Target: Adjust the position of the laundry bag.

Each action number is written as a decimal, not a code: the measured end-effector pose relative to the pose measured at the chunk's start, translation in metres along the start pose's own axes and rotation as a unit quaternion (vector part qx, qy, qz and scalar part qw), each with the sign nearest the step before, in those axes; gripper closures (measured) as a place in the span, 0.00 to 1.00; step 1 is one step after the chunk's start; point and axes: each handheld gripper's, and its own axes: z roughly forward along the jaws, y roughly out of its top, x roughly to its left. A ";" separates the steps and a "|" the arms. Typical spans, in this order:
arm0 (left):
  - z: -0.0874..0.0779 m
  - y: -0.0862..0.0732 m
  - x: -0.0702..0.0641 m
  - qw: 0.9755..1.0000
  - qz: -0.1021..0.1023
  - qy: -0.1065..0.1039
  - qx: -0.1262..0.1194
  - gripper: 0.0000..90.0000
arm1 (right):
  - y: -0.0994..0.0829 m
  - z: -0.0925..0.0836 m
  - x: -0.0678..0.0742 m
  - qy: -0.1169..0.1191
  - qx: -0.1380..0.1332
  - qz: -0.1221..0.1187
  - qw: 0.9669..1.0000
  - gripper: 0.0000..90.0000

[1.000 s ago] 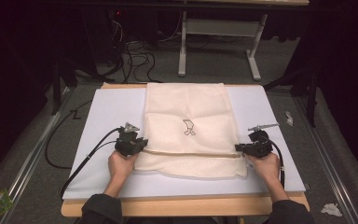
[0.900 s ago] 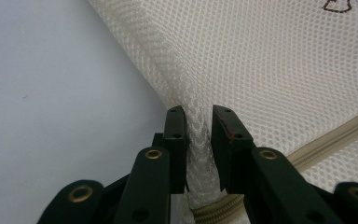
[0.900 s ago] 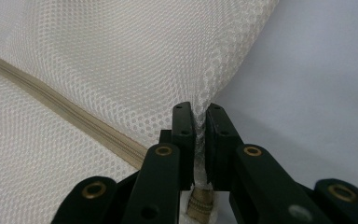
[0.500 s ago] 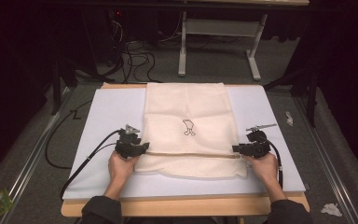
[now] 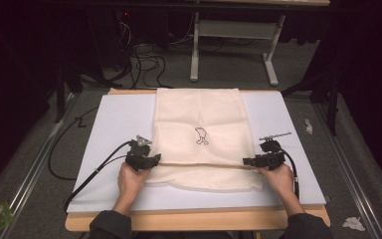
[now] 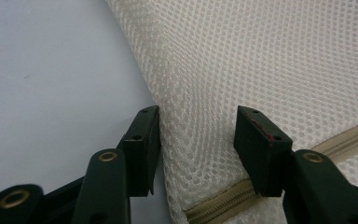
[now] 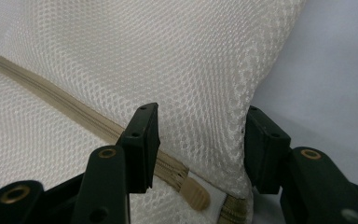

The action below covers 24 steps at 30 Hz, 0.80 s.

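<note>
Now the cream mesh laundry bag point(image 5: 201, 139) with a beige zipper point(image 5: 201, 165) lies flat on the white foam-covered counter point(image 5: 114, 124), its near part folded along the zipper line. Left of the bag, the left gripper point(image 5: 151, 160) lies level at the zipper's end, its forearm coming up from the counter's near edge. In the left gripper view its fingers point(image 6: 144, 140) have just been opening and stand spread astride the bag's edge, not pressing it. Right of the bag, the right gripper point(image 5: 251, 161) mirrors that pose, fingers point(image 7: 142, 140) likewise just opened, apart around the corner beside the tan zipper pull point(image 7: 195, 193).
</note>
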 end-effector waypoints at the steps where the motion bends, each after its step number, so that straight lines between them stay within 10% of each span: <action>1: 0.000 0.000 0.000 1.000 0.000 0.002 0.000 0.56 | -0.001 -0.001 0.000 0.003 0.002 0.001 1.000 0.58; 9: 0.000 0.000 -0.001 1.000 -0.010 0.005 0.001 0.56 | 0.005 0.003 0.007 0.003 -0.001 -0.021 1.000 0.91; 24: -0.012 0.005 0.001 0.999 -0.015 -0.029 -0.015 0.57 | 0.006 -0.014 0.005 0.023 -0.028 -0.030 0.999 0.97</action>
